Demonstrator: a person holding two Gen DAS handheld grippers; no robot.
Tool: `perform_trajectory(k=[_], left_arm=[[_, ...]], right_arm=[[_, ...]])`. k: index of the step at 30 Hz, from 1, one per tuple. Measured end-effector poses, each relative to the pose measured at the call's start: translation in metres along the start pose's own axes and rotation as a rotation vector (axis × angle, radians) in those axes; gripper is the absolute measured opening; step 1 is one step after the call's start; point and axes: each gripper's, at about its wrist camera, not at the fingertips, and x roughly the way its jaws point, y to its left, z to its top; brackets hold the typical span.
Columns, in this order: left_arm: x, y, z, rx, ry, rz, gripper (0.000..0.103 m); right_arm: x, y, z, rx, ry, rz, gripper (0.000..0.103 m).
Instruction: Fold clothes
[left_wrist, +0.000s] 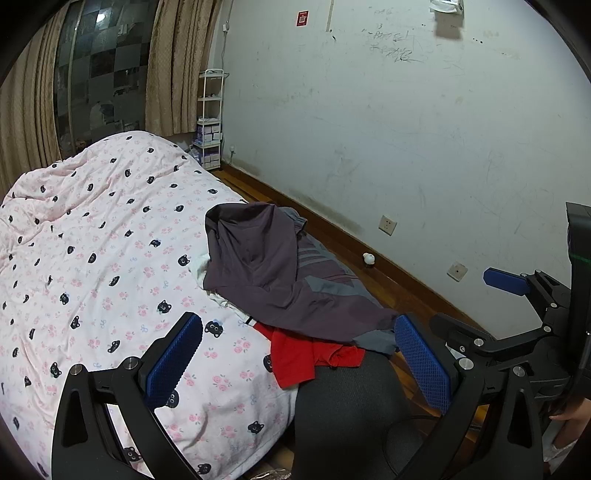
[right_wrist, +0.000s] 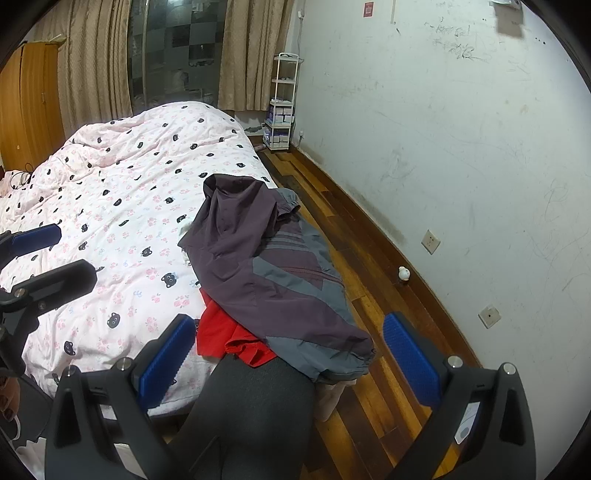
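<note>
A purple-and-grey jacket (left_wrist: 280, 273) lies crumpled in a heap at the near right edge of the bed (left_wrist: 110, 258), its grey-cuffed sleeve (right_wrist: 332, 354) trailing off the mattress toward the floor. Under it a red garment (left_wrist: 306, 354) pokes out on the near side, and a bit of white cloth (left_wrist: 201, 269) shows at the heap's left. All three rest on the pink quilt printed with black cat faces and roses.

The left gripper (left_wrist: 299, 365) hangs above the bed's near edge, jaws spread wide and holding nothing, with the red garment and the jacket's sleeve seen between its blue pads (left_wrist: 173, 358). The right gripper (right_wrist: 288, 362) is likewise released and empty, its jaws framing the sleeve's cuff and the red garment. Neither touches the clothes. A dark-clad leg (right_wrist: 251, 417) sits just below the heap, against the bed.

To the right runs a wooden floor (right_wrist: 373, 306) along a scuffed white wall (left_wrist: 406, 147) with sockets (left_wrist: 387, 224); a small white figure (left_wrist: 368, 259) stands by the skirting. A white shelf rack (left_wrist: 210, 118) stands in the far corner beside beige curtains (left_wrist: 177, 66).
</note>
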Motion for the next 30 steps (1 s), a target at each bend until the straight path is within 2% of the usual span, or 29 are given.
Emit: perform_trajectory(k=[10, 19, 26, 30], left_arm=[[0.003, 0.004, 0.0, -0.005, 0.012, 0.0, 0.103], [0.018, 0.012, 0.0, -0.035, 0.045, -0.002, 0.103], [0.037, 0.021, 0.0, -0.054, 0.072, 0.019, 0.103], [0.046, 0.028, 0.0, -0.073, 0.091, 0.029, 0.103]], right_arm=[[0.003, -0.001, 0.0, 0.004, 0.004, 0.011, 0.103], [0.027, -0.005, 0.001, -0.011, 0.002, 0.047, 0.103], [0.076, -0.009, 0.013, -0.129, -0.028, 0.132, 0.103], [0.127, -0.011, 0.022, -0.234, 0.016, 0.243, 0.103]])
